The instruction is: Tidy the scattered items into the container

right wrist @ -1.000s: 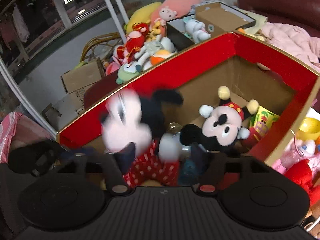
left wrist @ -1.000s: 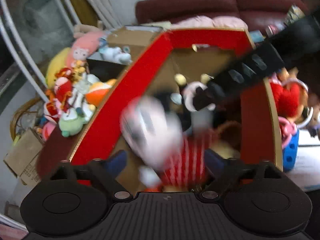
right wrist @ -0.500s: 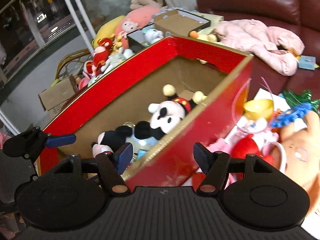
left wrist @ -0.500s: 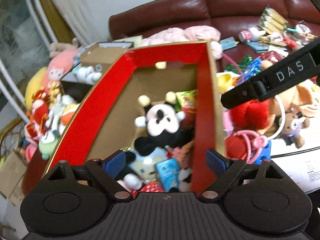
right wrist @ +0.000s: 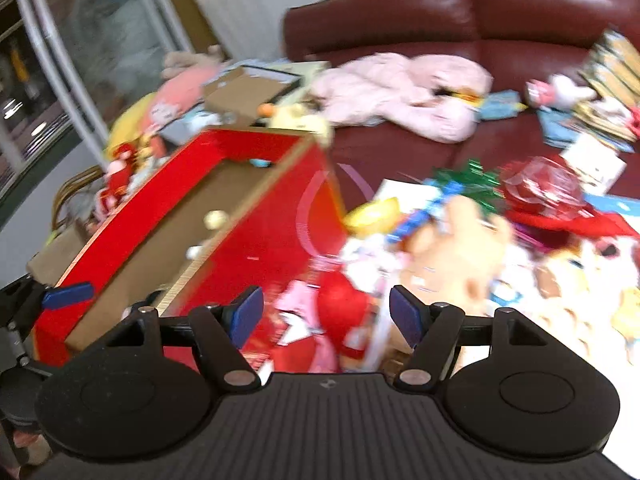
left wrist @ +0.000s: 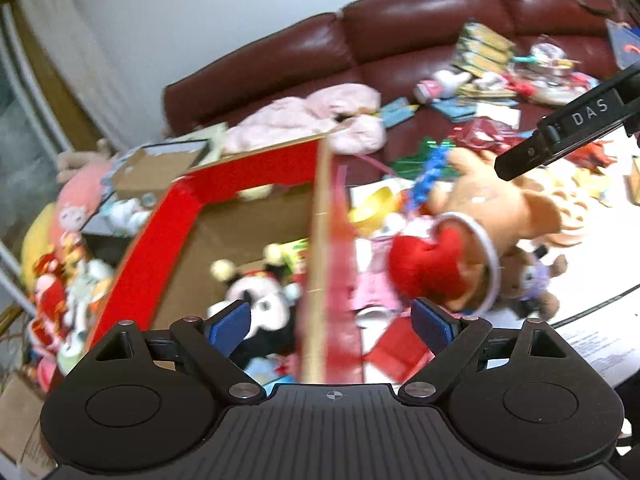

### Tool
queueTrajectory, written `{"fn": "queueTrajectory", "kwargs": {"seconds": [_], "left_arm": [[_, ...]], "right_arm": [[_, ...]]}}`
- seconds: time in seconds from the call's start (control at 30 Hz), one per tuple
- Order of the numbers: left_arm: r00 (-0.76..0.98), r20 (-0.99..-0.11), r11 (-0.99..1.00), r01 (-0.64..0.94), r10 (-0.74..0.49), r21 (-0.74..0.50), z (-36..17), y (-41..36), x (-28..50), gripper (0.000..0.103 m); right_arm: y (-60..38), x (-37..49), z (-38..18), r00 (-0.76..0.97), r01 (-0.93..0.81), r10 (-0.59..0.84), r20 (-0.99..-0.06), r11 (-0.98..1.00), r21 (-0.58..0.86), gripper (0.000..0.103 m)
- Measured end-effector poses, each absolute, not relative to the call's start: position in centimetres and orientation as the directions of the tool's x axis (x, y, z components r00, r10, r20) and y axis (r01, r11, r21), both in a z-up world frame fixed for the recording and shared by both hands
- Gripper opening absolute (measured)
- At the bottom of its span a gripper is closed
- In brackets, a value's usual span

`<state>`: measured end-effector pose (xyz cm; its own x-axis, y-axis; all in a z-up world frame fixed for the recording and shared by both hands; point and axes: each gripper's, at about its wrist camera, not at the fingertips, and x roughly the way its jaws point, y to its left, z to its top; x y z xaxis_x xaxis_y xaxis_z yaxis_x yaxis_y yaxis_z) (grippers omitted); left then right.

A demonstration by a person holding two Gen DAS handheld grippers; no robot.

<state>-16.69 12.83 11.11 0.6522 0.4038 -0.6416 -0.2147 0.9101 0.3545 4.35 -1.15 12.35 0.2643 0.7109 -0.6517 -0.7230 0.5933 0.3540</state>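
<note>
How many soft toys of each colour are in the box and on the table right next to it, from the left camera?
Black-and-white mouse plush, inside the red box: 1
Red plush, on the table: 1
Tan plush: 1
Small brown plush: 1
Total: 4 that I can make out; the blur may hide more.
</note>
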Motion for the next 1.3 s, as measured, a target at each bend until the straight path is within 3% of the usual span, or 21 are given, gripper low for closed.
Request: {"fn": "queueTrajectory", "kwargs": {"seconds": [0.33,0.73,1.03,1.1,1.17,1.3], "left_arm": [[0.62,-0.722,0.943,-0.092,0.306,0.32,5.1,9.0,-12.6,0.093],[0.606,-0.756,0.96,-0.052,0.248,0.274,1.3,8.1,-10.0,0.092],[0.598,-0.77,0.969,-0.044,0.219,0.242,0.6,8.1,-9.0,0.092],[0.597,-0.771,0.969,-0.044,0.221,0.243,0.5,8.1,-9.0,0.092],[0.596,-0.771,0.968,-0.044,0.224,0.248,0.5,8.0,-9.0,0.092],[0.597,-0.771,0.967,-0.039,0.224,0.251,0.7,7.6,-9.0,0.092]], "right_arm": [[-6.0,5.9,7.1,0.264,-0.585,0.608,-0.749,0.718,0.377,0.074],[-4.7,6.9,5.8,0.257,-0.564,0.565,-0.784,0.747,0.353,0.073],[-1.8,9.3,4.7,0.251,-0.547,0.562,-0.789,0.754,0.363,0.051],[-1.4,9.5,4.0,0.248,-0.54,0.566,-0.786,0.754,0.373,0.039],[-1.1,9.4,3.5,0.264,-0.542,0.561,-0.784,0.759,0.361,0.008],[-2.3,9.2,3.4,0.303,-0.526,0.558,-0.773,0.774,0.352,0.007]]}}
